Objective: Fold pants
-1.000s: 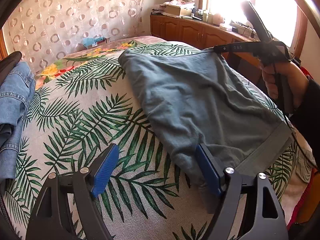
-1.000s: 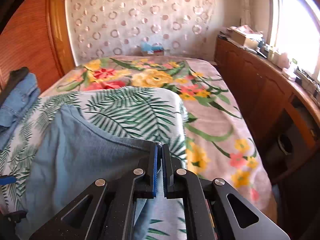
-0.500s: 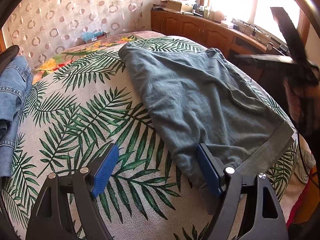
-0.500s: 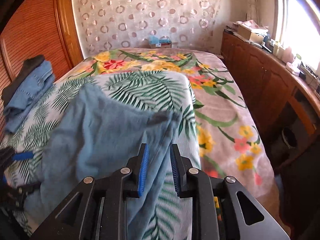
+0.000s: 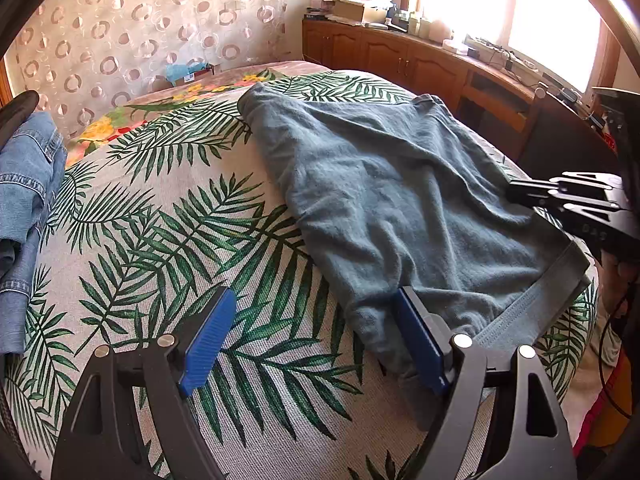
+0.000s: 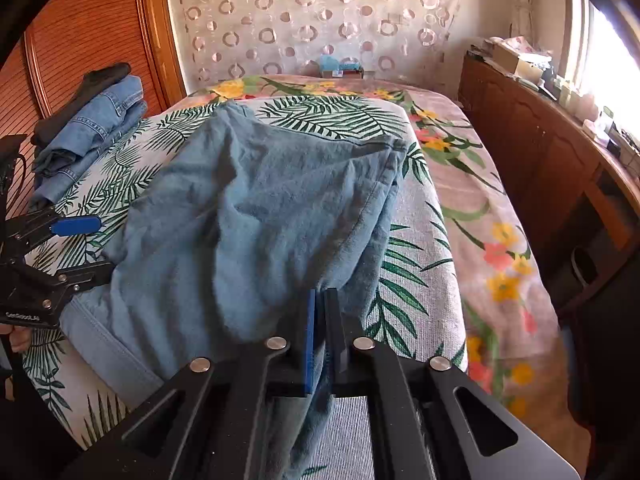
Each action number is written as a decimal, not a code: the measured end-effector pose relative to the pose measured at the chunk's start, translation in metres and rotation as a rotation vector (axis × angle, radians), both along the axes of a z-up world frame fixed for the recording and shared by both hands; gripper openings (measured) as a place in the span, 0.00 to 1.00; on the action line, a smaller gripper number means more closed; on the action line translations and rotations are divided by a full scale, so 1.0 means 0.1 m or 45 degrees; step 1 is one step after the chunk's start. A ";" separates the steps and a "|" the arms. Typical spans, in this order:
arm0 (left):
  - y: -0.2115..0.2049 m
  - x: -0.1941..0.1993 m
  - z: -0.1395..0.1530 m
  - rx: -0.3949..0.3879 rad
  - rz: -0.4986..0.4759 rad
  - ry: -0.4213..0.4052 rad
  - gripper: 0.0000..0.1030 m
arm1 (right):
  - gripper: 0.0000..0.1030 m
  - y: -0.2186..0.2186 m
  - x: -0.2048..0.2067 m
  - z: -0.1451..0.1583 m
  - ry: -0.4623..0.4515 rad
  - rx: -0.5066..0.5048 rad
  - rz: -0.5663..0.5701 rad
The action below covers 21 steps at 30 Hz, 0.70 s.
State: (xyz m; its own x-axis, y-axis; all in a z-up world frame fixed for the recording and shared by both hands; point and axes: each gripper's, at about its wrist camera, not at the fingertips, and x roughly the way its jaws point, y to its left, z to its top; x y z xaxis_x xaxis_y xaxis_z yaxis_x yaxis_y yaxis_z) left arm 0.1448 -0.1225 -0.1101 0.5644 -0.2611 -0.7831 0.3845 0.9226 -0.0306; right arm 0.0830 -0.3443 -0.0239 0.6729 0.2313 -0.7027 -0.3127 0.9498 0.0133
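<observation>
The grey-blue pants lie folded lengthwise on the palm-leaf bed cover, waistband nearest me. My left gripper is wide open at the waistband's left corner; its right pad touches the cloth edge. In the right wrist view the pants fill the middle, and my right gripper is shut on a fold of their near right edge. The right gripper also shows in the left wrist view at the right, and the left gripper in the right wrist view at the left.
A stack of folded blue jeans with a dark garment on top lies at the bed's left side. A wooden cabinet with clutter runs along the right under the window. A floral sheet covers the bed's far and right parts.
My right gripper let go of the far pant end, pulled back toward the waistband side, and closed on the near right edge. My left gripper has stayed open in place.
</observation>
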 end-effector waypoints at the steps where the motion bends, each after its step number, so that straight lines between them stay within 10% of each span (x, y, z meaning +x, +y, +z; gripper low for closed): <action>1: 0.00 0.00 0.00 0.000 0.000 0.000 0.79 | 0.03 -0.03 -0.03 0.03 -0.018 -0.004 -0.011; 12: -0.01 0.00 0.00 0.002 0.000 0.000 0.80 | 0.05 -0.22 -0.14 0.06 -0.026 0.054 -0.072; 17: 0.01 0.02 -0.01 0.003 0.005 0.002 0.81 | 0.29 -0.16 0.10 0.11 -0.056 0.053 -0.077; 21: 0.01 0.02 -0.01 0.003 0.005 0.002 0.81 | 0.29 -0.16 0.49 0.13 -0.066 0.083 -0.082</action>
State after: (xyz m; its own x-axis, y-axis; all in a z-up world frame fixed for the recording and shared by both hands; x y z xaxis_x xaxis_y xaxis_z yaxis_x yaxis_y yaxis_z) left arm 0.1467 -0.1213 -0.1115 0.5643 -0.2574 -0.7844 0.3811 0.9241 -0.0291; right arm 0.1320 -0.3604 -0.0105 0.7228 0.2305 -0.6515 -0.2527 0.9656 0.0613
